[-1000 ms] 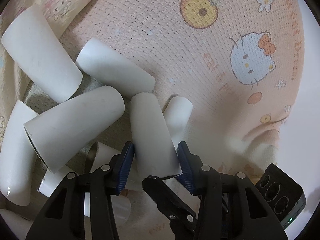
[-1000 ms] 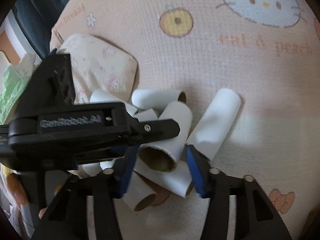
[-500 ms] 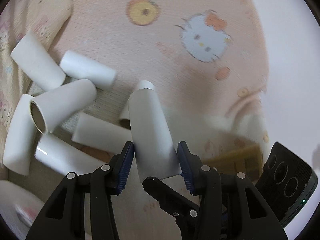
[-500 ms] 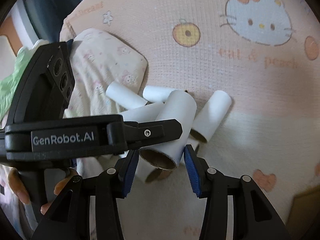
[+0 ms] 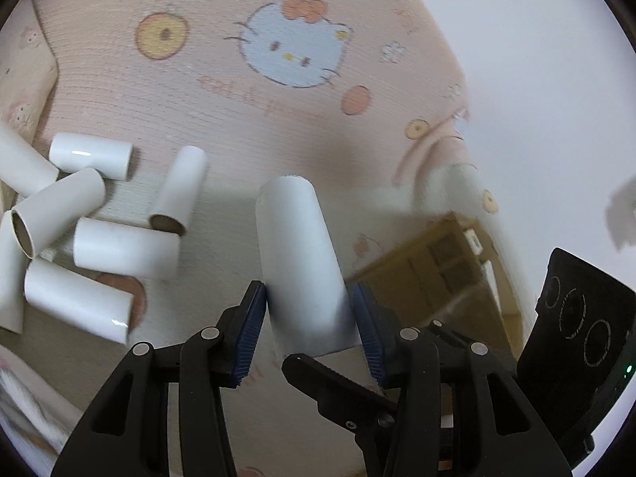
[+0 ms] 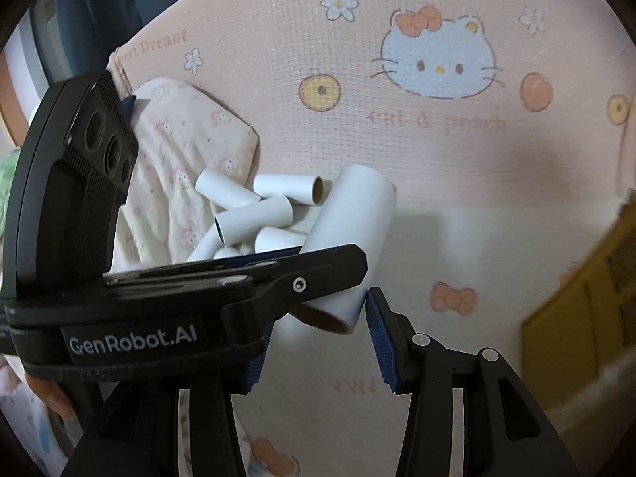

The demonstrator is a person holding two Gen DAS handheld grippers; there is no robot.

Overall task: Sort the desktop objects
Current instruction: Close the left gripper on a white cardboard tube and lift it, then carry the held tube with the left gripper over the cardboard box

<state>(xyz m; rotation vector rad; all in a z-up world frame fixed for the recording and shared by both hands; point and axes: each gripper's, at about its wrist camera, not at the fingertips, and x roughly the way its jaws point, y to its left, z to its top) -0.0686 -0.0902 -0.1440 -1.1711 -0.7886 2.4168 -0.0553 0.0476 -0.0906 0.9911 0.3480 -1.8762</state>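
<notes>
Nearby, loose tubes [image 5: 119, 246] on cartoon blanket [image 5: 222, 91], left gripper [image 5: 306, 330] clamping white tube [image 5: 298, 262], right gripper [image 6: 318, 342] clamping another tube [image 6: 349, 234], left gripper crossing its view.

Open stretch of pink cartoon-cat blanket [image 5: 222, 91] ahead of both grippers, nothing lying on it. Left side is crowded: pile of white cardboard tubes [image 5: 79, 238], some touching or overlapping, with a folded patterned cloth [image 6: 179, 151] just behind them. Right side blocked by a yellow-brown cardboard box [image 5: 437, 262] at the blanket's edge. Left gripper [image 6: 131, 278] crosses right in front of the right wrist view, masking its left half.
</notes>
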